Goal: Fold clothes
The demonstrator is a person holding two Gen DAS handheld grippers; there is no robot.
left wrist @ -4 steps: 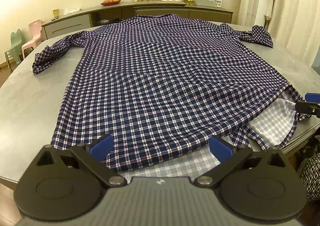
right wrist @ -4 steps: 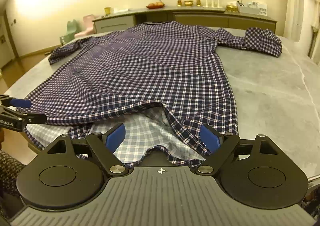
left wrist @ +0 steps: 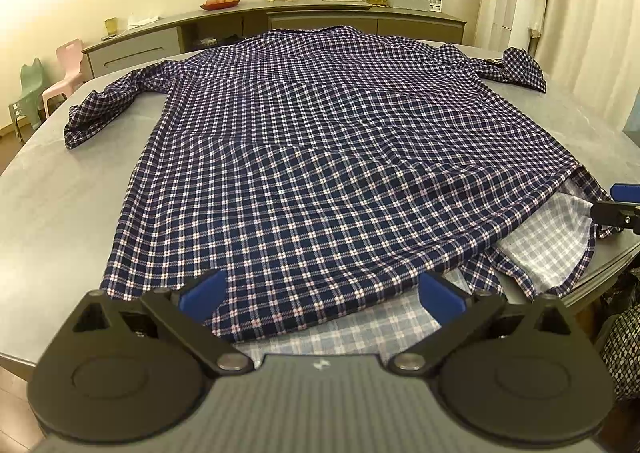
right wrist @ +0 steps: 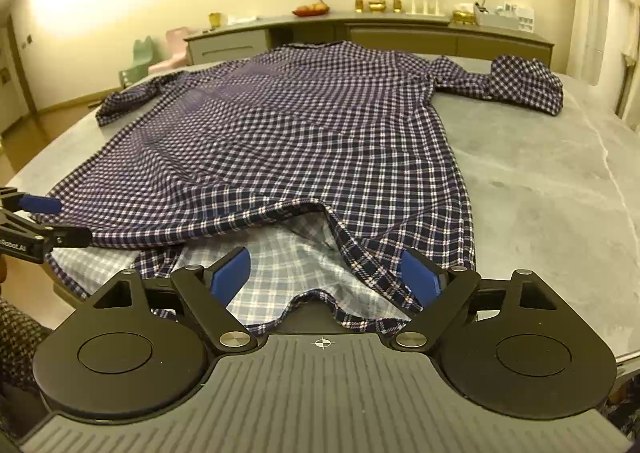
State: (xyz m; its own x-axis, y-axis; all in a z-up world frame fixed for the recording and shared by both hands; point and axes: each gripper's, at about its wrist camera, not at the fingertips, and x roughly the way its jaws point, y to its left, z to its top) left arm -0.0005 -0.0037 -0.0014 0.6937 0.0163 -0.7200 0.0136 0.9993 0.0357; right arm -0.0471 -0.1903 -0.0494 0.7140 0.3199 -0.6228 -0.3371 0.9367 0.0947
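Observation:
A navy plaid shirt (left wrist: 320, 157) lies spread flat on the grey table (left wrist: 52, 205), collar at the far side and hem toward me. Its pale inner side (left wrist: 348, 329) shows at the near hem. My left gripper (left wrist: 322, 293) stands open over the left part of the hem, blue pads either side of the cloth. In the right wrist view the same shirt (right wrist: 304, 141) has its hem lifted into a pocket with the pale lining (right wrist: 296, 257) showing. My right gripper (right wrist: 326, 273) is open over that spot. Each gripper shows at the edge of the other's view.
The left sleeve (left wrist: 108, 105) trails toward the table's left rim; the right sleeve (right wrist: 520, 85) is bunched at the far right. Bare table (right wrist: 552, 193) lies right of the shirt. A sideboard (left wrist: 320, 19) with dishes and small chairs (left wrist: 48, 85) stand behind.

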